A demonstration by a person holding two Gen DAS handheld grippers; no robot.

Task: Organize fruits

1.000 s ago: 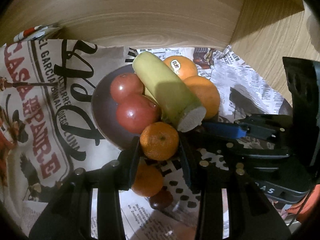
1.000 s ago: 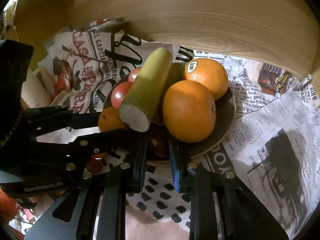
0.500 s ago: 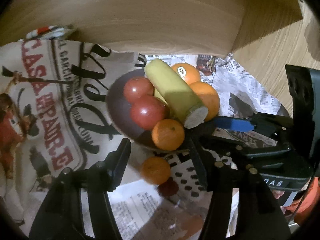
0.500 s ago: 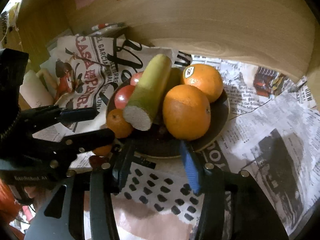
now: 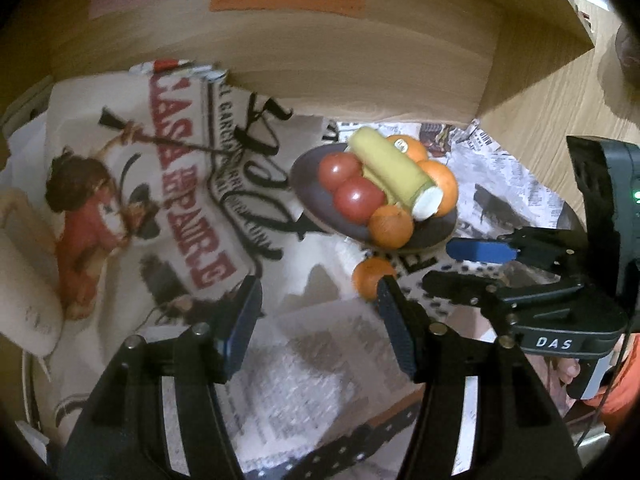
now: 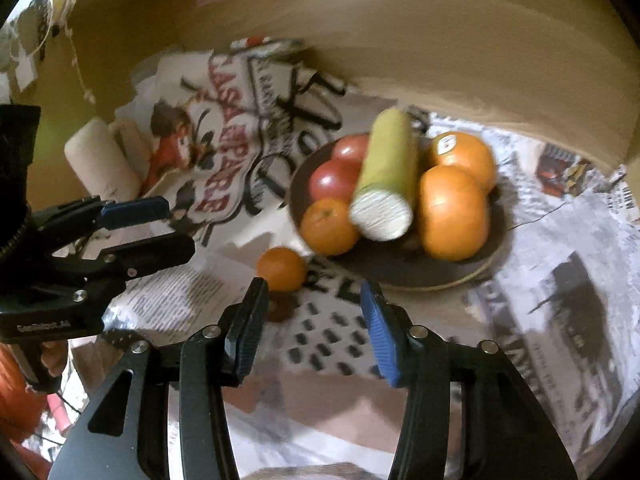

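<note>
A dark plate [image 6: 424, 276] [image 5: 312, 196] holds two red tomatoes [image 6: 332, 180], a yellow-green cut banana [image 6: 386, 184], two large oranges [image 6: 454, 212] and a small mandarin [image 6: 329, 226] [image 5: 390, 221]. A second mandarin [image 6: 281, 269] [image 5: 370, 276] lies on the newspaper just in front of the plate, with a small dark fruit [image 6: 280, 308] beside it. My left gripper [image 5: 320, 324] is open and empty, back from the plate. My right gripper [image 6: 314, 332] is open and empty, just short of the loose mandarin.
Printed newspapers [image 5: 180, 208] cover the table. A curved wooden wall [image 5: 320, 60] rises behind the plate. A white roll [image 6: 100, 160] lies at the far left. Each gripper shows in the other's view: the right [image 5: 480, 264], the left [image 6: 140, 228].
Both grippers opened and pulled back from the plate. The left let go of the small mandarin, which now rests on the plate's front edge. The right released the dark fruit it was shut around.
</note>
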